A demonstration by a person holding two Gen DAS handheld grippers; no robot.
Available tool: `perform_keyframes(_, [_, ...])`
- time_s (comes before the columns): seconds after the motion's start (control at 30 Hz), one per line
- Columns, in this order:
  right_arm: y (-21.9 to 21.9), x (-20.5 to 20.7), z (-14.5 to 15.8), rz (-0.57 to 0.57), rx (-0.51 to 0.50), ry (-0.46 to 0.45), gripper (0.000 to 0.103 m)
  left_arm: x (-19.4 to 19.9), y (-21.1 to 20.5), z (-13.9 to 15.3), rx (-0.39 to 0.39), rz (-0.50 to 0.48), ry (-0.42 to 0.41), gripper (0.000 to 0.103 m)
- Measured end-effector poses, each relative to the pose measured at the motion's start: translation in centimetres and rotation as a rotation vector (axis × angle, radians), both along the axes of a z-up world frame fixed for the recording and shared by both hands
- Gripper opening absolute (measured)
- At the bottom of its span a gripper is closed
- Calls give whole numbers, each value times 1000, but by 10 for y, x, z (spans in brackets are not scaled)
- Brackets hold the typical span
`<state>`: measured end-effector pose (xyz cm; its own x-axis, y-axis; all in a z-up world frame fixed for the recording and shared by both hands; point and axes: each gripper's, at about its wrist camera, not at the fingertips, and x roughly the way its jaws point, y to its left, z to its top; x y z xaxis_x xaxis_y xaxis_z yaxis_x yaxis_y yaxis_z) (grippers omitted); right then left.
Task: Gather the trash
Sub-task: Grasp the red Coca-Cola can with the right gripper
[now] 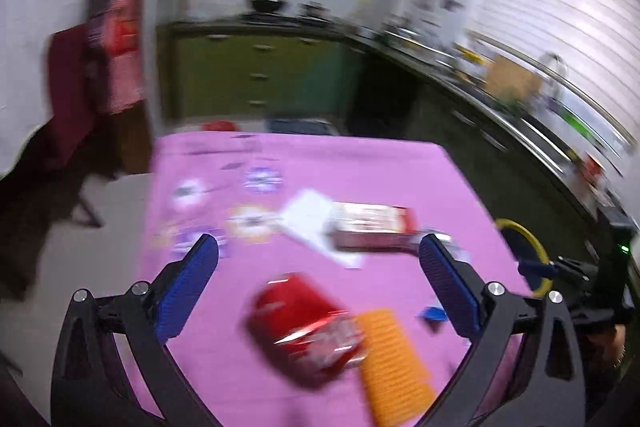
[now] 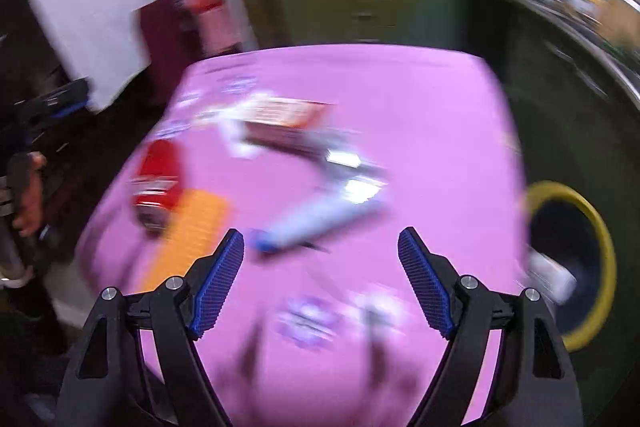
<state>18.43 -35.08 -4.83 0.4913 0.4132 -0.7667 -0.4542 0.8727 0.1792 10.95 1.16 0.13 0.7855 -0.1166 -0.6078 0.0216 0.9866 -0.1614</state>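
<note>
A: What lies on the pink tablecloth [image 1: 400, 167]?

B: A crumpled red packet [image 1: 304, 323] sits nearest, with an orange ridged piece [image 1: 394, 363] touching its right side. Farther back, a red-and-white box [image 1: 372, 225] overlaps a white sheet of paper [image 1: 310, 217]. All are blurred.

A: And the left gripper [image 1: 318, 253]?

B: Its blue-padded jaws stand wide apart, nothing between them. The right gripper [image 1: 538, 269] shows at the right edge, beside a yellow-rimmed bin [image 1: 538, 247].

I see a crumpled red wrapper [image 1: 306, 323] touching an orange ridged card [image 1: 394, 367] on the pink tablecloth [image 1: 400, 167] — a red-and-white carton [image 1: 370, 225] lies flat beyond, blurred.
</note>
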Motion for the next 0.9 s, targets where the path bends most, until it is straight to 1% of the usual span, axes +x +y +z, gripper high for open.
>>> perform_keyframes(0.07, [50,1,4,121,20,-5,79,-11,25,0,12,88,-3,96])
perform_keyframes(0.13, [95,2,6,224,29,5,80,-19,50,-1,16,147,-2,96])
perform_keyframes(0.2, [132,4,6,301,35,17,89,-24,64,-1,16,176,3,96])
perform_keyframes(0.27, [159,7,3,335,13,23,92,-28,76,-3,7,197,5,96])
perform_keyframes(0.3, [177,12,-1,345,-19,33,93,-30,80,-4,2,201,5,96])
perform_keyframes(0.37, [196,20,-11,353,-47,66,93,-33,86,-5,-1,209,6,96])
perform_keyframes(0.43, [212,28,-24,366,-71,114,93,-35,89,-7,2,210,7,96])
perform_keyframes(0.53, [223,37,-41,361,-103,149,93,-37,92,-9,-2,206,6,96])
perform_keyframes(0.7, [225,46,-55,346,-126,188,93,-37,93,-11,-14,216,7,96])
perform_keyframes(0.9, [238,51,-67,378,-172,225,90,-38,91,-14,-20,210,12,96])
